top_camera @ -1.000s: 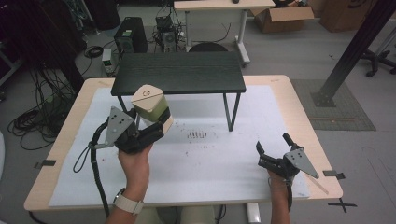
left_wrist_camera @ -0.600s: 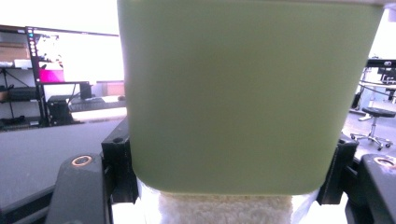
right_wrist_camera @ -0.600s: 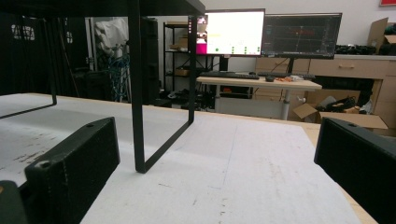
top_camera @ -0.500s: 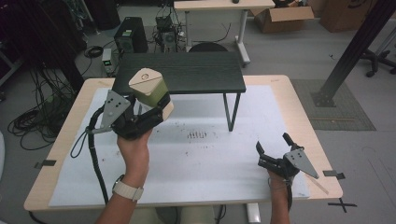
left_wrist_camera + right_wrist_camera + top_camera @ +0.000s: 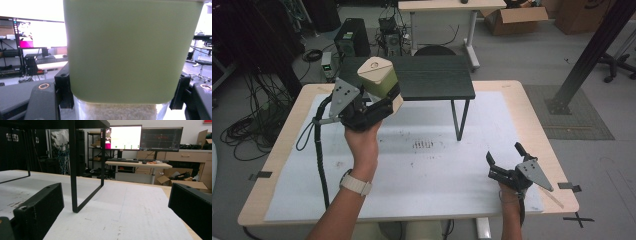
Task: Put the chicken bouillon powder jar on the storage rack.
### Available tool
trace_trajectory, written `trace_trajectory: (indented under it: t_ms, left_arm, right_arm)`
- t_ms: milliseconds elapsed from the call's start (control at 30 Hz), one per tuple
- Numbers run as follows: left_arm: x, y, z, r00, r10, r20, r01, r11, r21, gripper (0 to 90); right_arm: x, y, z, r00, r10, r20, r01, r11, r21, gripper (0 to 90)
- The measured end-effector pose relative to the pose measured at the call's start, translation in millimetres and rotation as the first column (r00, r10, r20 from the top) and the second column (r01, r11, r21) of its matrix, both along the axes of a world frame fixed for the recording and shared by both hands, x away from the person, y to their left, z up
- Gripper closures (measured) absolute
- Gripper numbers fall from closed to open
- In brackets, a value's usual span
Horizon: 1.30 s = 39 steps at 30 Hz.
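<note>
Container [image 5: 379, 80]: pale green body, cream lid, white grains below. Shelf [image 5: 432, 80]: black. Desk [image 5: 532, 125]: light wood, white mat. Both tools: black jaws.

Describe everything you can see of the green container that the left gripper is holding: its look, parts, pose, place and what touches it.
The green container is a squarish canister with rounded corners, a pale green wall that looks like plastic, and a cream lid bearing a round mark. The left gripper view shows a clear band at its base with a white grainy filling. It is held tilted in the air near the left end of the black shelf, apart from the table. The left gripper is shut on it, one black jaw against each side.
</note>
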State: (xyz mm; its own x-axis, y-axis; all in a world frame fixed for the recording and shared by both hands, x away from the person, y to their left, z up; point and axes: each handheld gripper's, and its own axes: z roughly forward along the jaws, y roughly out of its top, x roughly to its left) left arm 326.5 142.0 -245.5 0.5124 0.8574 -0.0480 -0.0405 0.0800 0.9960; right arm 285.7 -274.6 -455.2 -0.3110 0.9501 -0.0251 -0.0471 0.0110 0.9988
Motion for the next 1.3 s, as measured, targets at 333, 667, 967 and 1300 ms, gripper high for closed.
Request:
trace_trajectory:
  t_ms: [333,667,967,1300]
  left_arm:
    - [31.3,-3.7,6.1,0.9998,0.014,-0.016,-0.014,0.9999,-0.005,29.3]
    - [70.8,-8.3,5.3,0.9993,0.016,-0.035,-0.017,0.9997,-0.015,29.3]
    - [95.0,-14.0,1.8,0.9960,0.050,-0.075,-0.048,0.9984,0.029,29.3]
    - [111.4,-18.4,-4.8,0.9893,0.063,-0.131,-0.059,0.9976,0.037,29.3]
  right_arm:
    - [0.1,0.0,0.1,1.0000,0.000,-0.004,0.000,1.000,0.000,0.0]
    - [0.2,0.1,0.1,1.0000,-0.002,-0.002,0.002,1.000,-0.001,0.0]
    - [0.2,-0.1,0.1,1.0000,-0.002,-0.002,0.002,1.000,0.000,0.0]
    - [0.0,0.4,0.0,1.0000,-0.002,-0.002,0.002,1.000,-0.001,0.0]
